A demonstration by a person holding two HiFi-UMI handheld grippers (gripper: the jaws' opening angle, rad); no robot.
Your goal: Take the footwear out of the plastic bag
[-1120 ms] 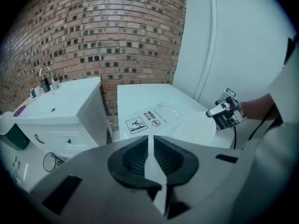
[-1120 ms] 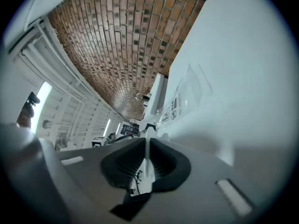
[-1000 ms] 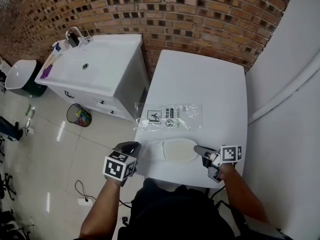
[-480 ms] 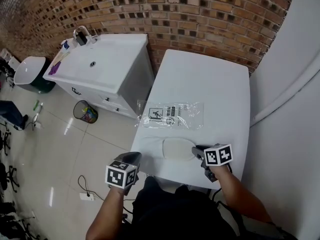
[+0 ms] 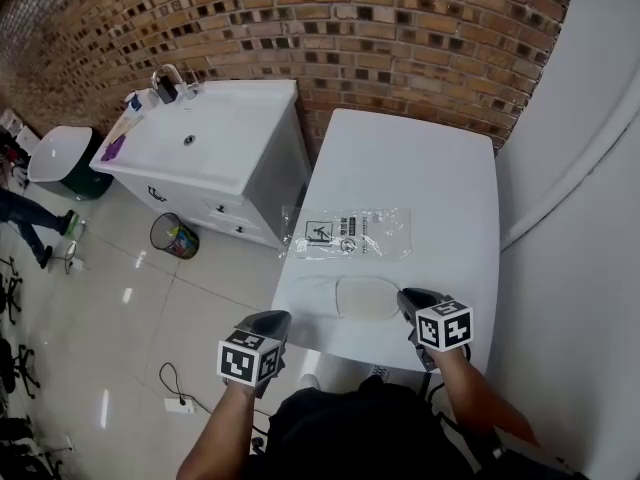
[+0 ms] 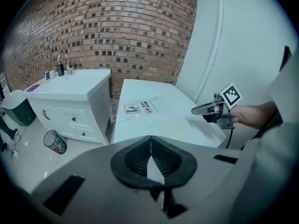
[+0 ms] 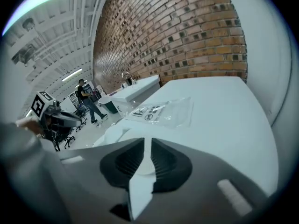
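A flat white slipper (image 5: 365, 296) lies on the white table (image 5: 420, 168) near its front edge, just in front of the clear printed plastic bag (image 5: 348, 233), which lies flat. My right gripper (image 5: 408, 298) is at the slipper's right end. Its jaws have just been closing and stand a narrow slit apart, with white showing through the slit and nothing clearly pinched. My left gripper (image 5: 270, 320) hangs shut and empty over the floor, off the table's front left corner. The left gripper view shows the slipper (image 6: 164, 125), the bag (image 6: 145, 107) and the right gripper (image 6: 200, 109).
A white vanity with a sink (image 5: 205, 138) stands left of the table against the brick wall. On the floor are a small waste bin (image 5: 172, 236) and a power strip with a cable (image 5: 185, 403). A white wall runs along the table's right side.
The left gripper has drawn back from the table's front left corner and closed. The right gripper has rolled at the slipper's right end. Slipper and bag lie as before.
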